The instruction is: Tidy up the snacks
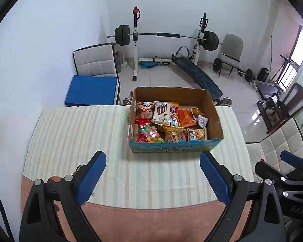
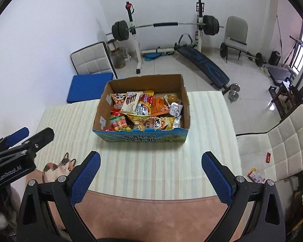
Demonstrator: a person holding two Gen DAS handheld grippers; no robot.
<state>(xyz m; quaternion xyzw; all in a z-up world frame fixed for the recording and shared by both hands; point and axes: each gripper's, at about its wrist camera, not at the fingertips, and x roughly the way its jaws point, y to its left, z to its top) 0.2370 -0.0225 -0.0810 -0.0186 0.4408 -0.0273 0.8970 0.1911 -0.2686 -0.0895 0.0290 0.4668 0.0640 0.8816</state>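
A cardboard box (image 1: pixel 216 117) with a blue printed front stands at the far side of the striped table mat (image 1: pixel 74 141). It holds several snack packets, among them a white biscuit pack (image 1: pixel 161 112) and a bag of coloured candy balls (image 1: pixel 151 134). The box also shows in the right wrist view (image 2: pixel 143 138). My left gripper (image 1: pixel 152 164) is open and empty, hovering above the mat in front of the box. My right gripper (image 2: pixel 151 161) is open and empty, also in front of the box, to the right of the left one.
A white chair (image 2: pixel 282 141) stands to the right of the table, with small packets (image 2: pixel 255 175) on the floor beside it. A chair with a blue cushion (image 1: pixel 91 90) stands behind the table's left. A barbell rack (image 1: pixel 163 35) and bench stand in the room beyond.
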